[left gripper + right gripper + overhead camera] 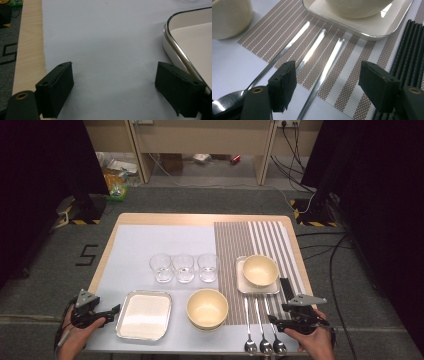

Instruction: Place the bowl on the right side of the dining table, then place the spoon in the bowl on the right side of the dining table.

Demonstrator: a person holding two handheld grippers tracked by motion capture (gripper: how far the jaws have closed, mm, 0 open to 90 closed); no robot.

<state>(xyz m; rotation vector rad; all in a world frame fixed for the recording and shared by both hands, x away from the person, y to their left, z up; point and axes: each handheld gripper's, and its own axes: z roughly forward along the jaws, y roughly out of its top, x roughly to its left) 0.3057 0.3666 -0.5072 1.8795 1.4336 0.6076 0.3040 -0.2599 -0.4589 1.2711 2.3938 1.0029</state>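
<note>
Steel spoons (261,330), three of them, lie side by side at the near edge of the table (200,218), bowls toward the person, handles running up onto the striped mat (260,240). Polished, long thin handles; glare along each in the right gripper view.

Right hand (312,340) low at the table's near right corner, wrapped round the right hand-held gripper (274,320), which points left toward the spoons. Jaws wide apart, holding nothing. In its own view they straddle the spoon handles (322,72) from above; contact cannot be told. Black chopsticks (409,60) lie just beside the right jaw.

Left hand (80,332) at the near left corner, left hand-held gripper (116,310) aimed right at the square metal tray (145,315). Jaws wide apart, empty, over bare pale sheet (107,50); the tray rim (175,47) sits just beside one jaw.

Elsewhere: cream bowl (207,308) between tray and spoons; second bowl (260,270) in a small square dish (242,287) on the mat; three clear glasses (183,267) in a row mid-table.
</note>
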